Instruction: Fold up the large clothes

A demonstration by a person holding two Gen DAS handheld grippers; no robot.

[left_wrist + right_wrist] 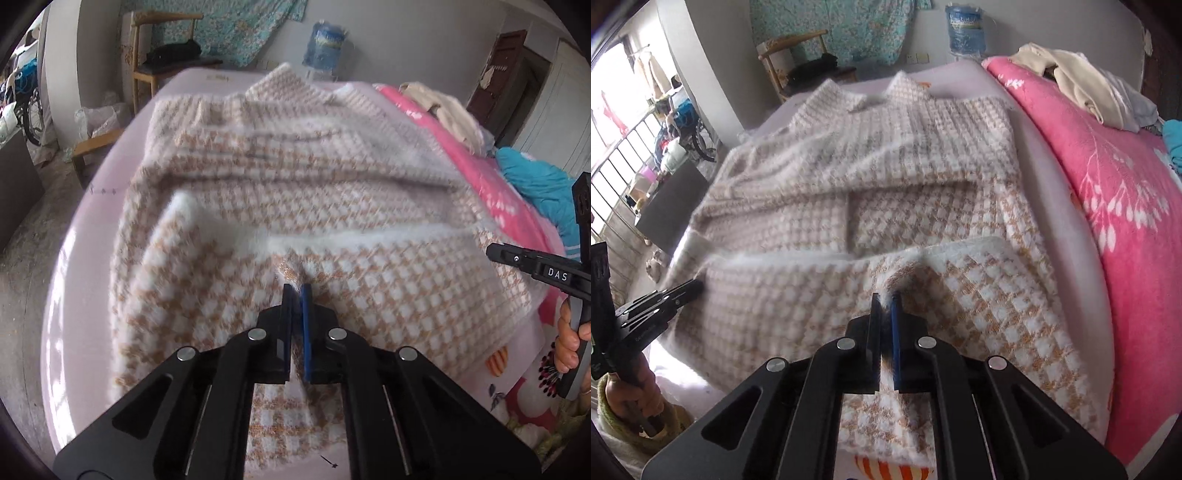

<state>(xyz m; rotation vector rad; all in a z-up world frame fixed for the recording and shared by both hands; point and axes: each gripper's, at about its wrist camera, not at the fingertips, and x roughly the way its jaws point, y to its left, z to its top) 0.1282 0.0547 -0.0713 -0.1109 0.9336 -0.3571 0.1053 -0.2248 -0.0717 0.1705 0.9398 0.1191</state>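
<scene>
A large fuzzy tan-and-white houndstooth sweater (295, 184) lies spread on a pale lilac bed sheet (74, 295), collar at the far end; it also shows in the right wrist view (868, 173). Its near hem is lifted and doubled over toward the collar. My left gripper (296, 290) is shut on the hem at its left part. My right gripper (885, 297) is shut on the hem at its right part. Each gripper shows in the other's view: the right one (532, 266) at the right edge, the left one (676, 293) at the left edge.
A pink floral blanket (1108, 192) lies along the right of the bed, with a cream garment (1082, 85) and a blue one (543, 184) piled on it. A wooden chair (801, 62) and a water bottle (966, 31) stand by the far wall. A railing (617, 177) is far left.
</scene>
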